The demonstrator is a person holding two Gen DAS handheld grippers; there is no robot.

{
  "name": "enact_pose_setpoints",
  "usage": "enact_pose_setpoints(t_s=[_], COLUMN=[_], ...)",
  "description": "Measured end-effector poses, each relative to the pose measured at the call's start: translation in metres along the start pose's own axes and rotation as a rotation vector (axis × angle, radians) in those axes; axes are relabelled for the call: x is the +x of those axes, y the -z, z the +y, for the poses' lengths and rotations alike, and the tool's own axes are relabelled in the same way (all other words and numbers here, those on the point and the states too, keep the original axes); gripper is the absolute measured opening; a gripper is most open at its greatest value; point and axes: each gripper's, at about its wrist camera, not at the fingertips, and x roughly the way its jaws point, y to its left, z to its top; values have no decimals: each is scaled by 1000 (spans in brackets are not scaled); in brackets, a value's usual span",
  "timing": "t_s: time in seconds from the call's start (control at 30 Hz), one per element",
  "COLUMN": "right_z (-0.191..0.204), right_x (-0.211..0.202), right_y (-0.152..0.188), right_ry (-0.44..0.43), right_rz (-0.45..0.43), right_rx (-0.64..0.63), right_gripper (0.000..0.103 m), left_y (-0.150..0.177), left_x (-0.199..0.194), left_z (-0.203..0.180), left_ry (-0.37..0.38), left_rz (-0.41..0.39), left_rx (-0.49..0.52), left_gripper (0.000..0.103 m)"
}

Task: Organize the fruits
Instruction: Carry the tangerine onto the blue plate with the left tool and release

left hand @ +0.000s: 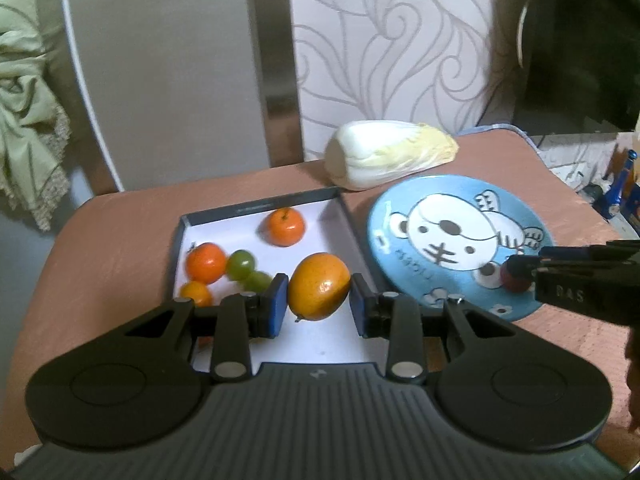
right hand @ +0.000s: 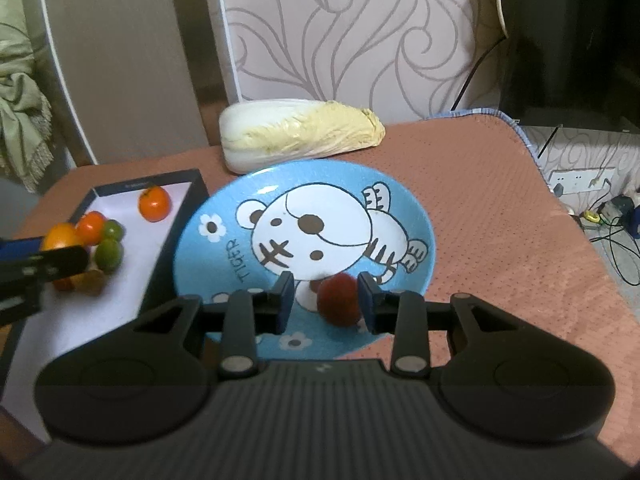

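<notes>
Your surface [right hand: 500, 216], under a brick-red cloth, carries everything, largest first: a napa cabbage [right hand: 300, 132] lying on its side at the far edge, the blue plate [right hand: 200, 248] just near of it toward the right, and the dark-rimmed white tray [left hand: 320, 344] to the plate's left.

Your left claw [left hand: 319, 300] brackets the biggest fruit, a yellow-orange one [left hand: 318, 286], over the tray's near half. The pads sit close on both sides of it, so I judge it grasped, though whether it is lifted or resting on the tray floor cannot be told. Your right claw [right hand: 326, 300] stands released over the plate's near edge, with a small dark red fruit [right hand: 338, 300] between its pads, close to the right one and clear of the left. It seems to lie on the plate.

On progress, I judge the sorting barely begun: the red fruit is the only piece on the plate. In the tray you have two orange tangerines [left hand: 285, 226], a smaller orange fruit [left hand: 196, 294] at the left, and two green ones [left hand: 241, 265] beside it, plus the piece in your left claw.

For writing, the plate shows a cartoon tiger with the word "TIGER" [right hand: 239, 261] in dark letters. Small lettering on the tray's far rim is too blurred to read.
</notes>
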Motion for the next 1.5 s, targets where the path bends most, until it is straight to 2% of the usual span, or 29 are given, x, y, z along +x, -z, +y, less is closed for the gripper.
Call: enact_pose_setpoints(t_s=[0.3, 0.63, 1.0, 1.27, 1.33, 1.37, 1.4, 1.43, 1.5], right_z=[12, 28, 22, 14, 16, 17, 18, 18, 18], right_x=[-58, -128, -146, -151, -151, -152, -154, -155, -158], right_y=[-1, 0, 13, 17, 17, 17, 18, 17, 17], right_ry=[-25, -31, 42, 103, 103, 100, 98, 97, 92], right_rz=[-9, -123, -112, -106, -110, -115, -121, -128, -148], right_rx=[-23, -86, -56, -13, -18, -22, -24, -26, -24], right_gripper=[38, 38, 38, 38, 39, 40, 47, 54, 55], left_y=[-10, -27, -32, -37, -38, -39, -40, -40, -42], left_x=[20, 55, 94, 106, 106, 106, 106, 106, 104], left_z=[-28, -53, -77, -89, -91, -93, -94, -95, -97], left_ry=[64, 109, 135, 149, 147, 147, 149, 146, 142], left_rz=[4, 20, 65, 59, 53, 52, 50, 46, 35], left_rx=[41, 44, 74, 98, 110, 115, 120, 126, 137], left_gripper=[38, 38, 38, 39, 41, 46, 53, 56, 60])
